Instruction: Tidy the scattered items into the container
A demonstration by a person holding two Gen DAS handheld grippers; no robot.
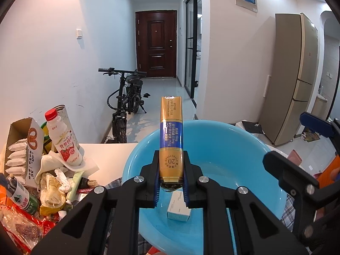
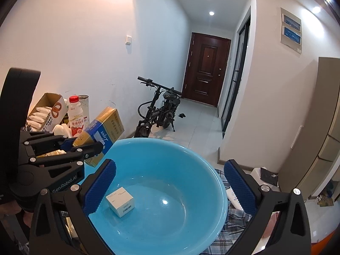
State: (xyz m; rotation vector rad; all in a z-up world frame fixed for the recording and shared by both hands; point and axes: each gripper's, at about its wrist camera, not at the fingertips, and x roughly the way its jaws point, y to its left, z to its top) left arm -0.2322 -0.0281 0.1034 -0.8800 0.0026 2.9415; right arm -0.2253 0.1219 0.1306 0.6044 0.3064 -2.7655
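Between the left tongs (image 1: 171, 188), a gold-and-blue carton (image 1: 171, 136) is being pinched by its near end, the pads pressing its two narrow sides. Its long axis is running straight ahead along the fingers, the free end rising up and away toward the hallway, so the carton is hanging above the near half of the blue basin (image 1: 244, 148) rather than resting in it. That end-on hold is probably being kept so the carton can be tipped or let go straight down into the basin.

Just below these tongs, a small white box (image 1: 178, 209) is already lying on the basin floor, slightly skewed, one corner pointing back toward the tongs.

To the right, the right tongs (image 2: 170, 188) are standing wide apart with nothing between the pads, hovering over the near rim with the white box just beyond their left finger; that suggests the box belongs to them and is now delivered.

Left of the left tongs, the pile still waiting is crowding the table (image 1: 110, 161): a red-capped drink bottle (image 1: 63, 140) leaning upright, an open snack box (image 1: 23, 148) of white packets, crumpled wrappers and tubes. The nearest bits there are too jumbled to name with certainty.

Farther ahead, a black bicycle (image 1: 125, 104) is leaning by the wall.
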